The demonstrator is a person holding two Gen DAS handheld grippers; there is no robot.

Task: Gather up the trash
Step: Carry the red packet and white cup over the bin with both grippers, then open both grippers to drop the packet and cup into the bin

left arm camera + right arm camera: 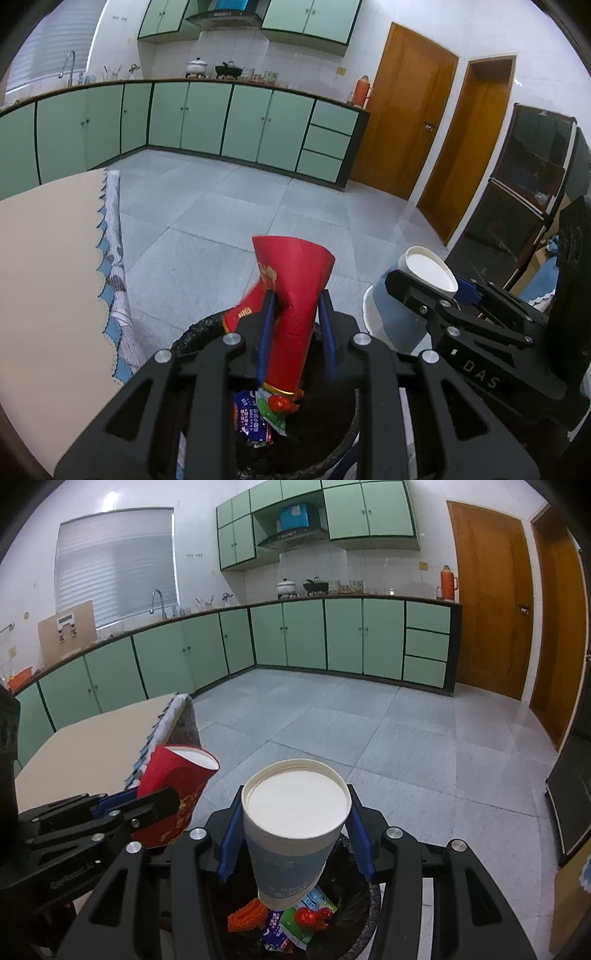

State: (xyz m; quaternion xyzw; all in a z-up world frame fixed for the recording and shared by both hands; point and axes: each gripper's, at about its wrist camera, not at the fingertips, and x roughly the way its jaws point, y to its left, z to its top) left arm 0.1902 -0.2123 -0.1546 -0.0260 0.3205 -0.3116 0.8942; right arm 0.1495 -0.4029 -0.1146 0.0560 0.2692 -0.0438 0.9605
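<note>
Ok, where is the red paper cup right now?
The red paper cup is squeezed in the left claw, directly over the black-lined trash bin, with the table to its left and the white cup to its right.

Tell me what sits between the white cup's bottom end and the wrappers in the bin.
Nothing: in the right wrist view the white cup, clamped in the right gripper, hangs in open air above the wrappers inside the bin.

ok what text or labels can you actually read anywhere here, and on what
"DAS": on the black body of the right claw, seen from the left wrist view.
Embossed lettering on the left claw body: too faint to read.
Gold characters on the red paper cup: not readable.
Print on the white and blue cup: too blurred.
Wrappers in the trash bin: too small.
</note>
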